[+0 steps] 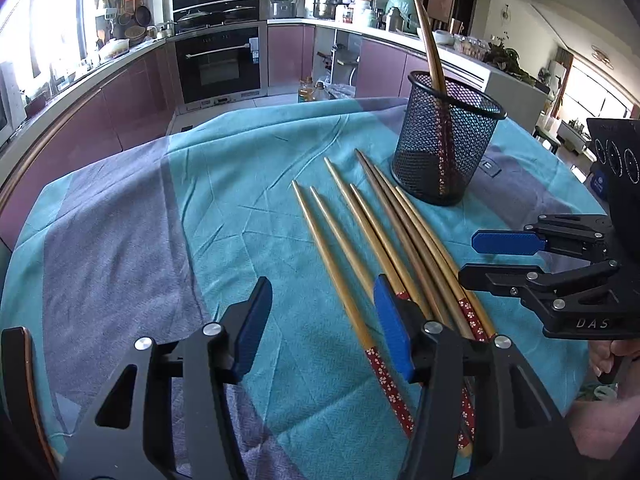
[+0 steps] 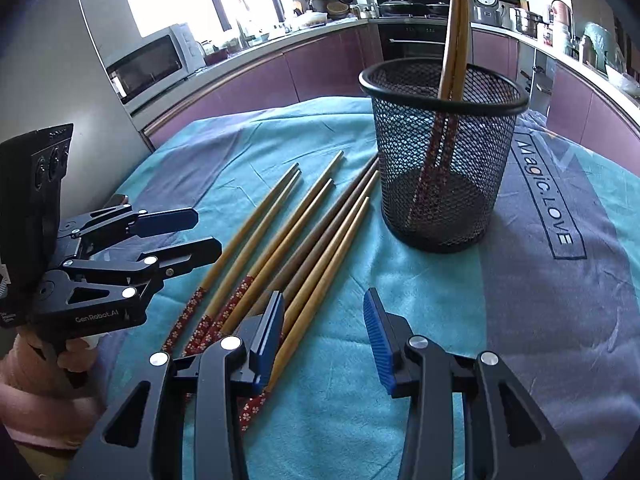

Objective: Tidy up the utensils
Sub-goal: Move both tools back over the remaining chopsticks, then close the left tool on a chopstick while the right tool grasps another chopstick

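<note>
Several wooden chopsticks (image 1: 360, 236) with red flowered handles lie side by side on the teal cloth; they also show in the right wrist view (image 2: 304, 232). A black mesh cup (image 1: 444, 140) stands upright behind them and holds two chopsticks (image 1: 430, 48); the cup (image 2: 444, 160) and its chopsticks (image 2: 456, 32) show in the right wrist view too. My left gripper (image 1: 324, 316) is open and empty, just above the handle ends. My right gripper (image 2: 324, 336) is open and empty, over the loose chopsticks' right side. Each gripper appears in the other's view: the right gripper (image 1: 480, 256), the left gripper (image 2: 208, 232).
The round table (image 1: 120, 220) is covered by a teal and grey cloth (image 2: 560, 280) with printed lettering. Kitchen counters, an oven (image 1: 220, 64) and a microwave (image 2: 152, 64) stand beyond the table edge. Oil bottles (image 1: 312, 90) sit on the floor behind.
</note>
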A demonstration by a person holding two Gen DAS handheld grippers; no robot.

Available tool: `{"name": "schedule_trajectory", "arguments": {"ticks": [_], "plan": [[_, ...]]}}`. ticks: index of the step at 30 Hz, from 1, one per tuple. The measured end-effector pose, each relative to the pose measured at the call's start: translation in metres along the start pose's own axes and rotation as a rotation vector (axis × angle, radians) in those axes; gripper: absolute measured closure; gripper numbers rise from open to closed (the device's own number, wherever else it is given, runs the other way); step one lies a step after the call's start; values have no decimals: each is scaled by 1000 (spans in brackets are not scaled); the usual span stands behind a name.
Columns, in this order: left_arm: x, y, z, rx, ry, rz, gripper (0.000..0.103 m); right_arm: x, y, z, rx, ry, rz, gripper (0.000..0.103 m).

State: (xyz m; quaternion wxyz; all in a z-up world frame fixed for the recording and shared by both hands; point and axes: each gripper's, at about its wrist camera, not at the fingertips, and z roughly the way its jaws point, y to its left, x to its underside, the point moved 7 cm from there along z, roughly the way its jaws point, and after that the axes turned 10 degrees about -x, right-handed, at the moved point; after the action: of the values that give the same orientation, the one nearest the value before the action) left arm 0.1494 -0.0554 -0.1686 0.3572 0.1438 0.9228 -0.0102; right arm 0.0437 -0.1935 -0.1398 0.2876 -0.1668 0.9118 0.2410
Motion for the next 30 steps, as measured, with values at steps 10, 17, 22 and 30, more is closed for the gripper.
{"name": "schedule_trajectory", "arguments": {"ticks": [10, 17, 22, 30], "plan": [[4, -4, 13, 20, 53, 1, 69, -2, -2, 8, 34, 19, -9, 70], [4, -10, 17, 24, 69, 16, 75, -2, -6, 7, 51, 28, -8, 73], [2, -10, 22, 18, 80, 11, 75, -7, -6, 12, 68, 31, -16, 74], [-9, -7, 33, 5, 95, -15, 83, -14, -10, 18, 60, 17, 32, 93]]}}
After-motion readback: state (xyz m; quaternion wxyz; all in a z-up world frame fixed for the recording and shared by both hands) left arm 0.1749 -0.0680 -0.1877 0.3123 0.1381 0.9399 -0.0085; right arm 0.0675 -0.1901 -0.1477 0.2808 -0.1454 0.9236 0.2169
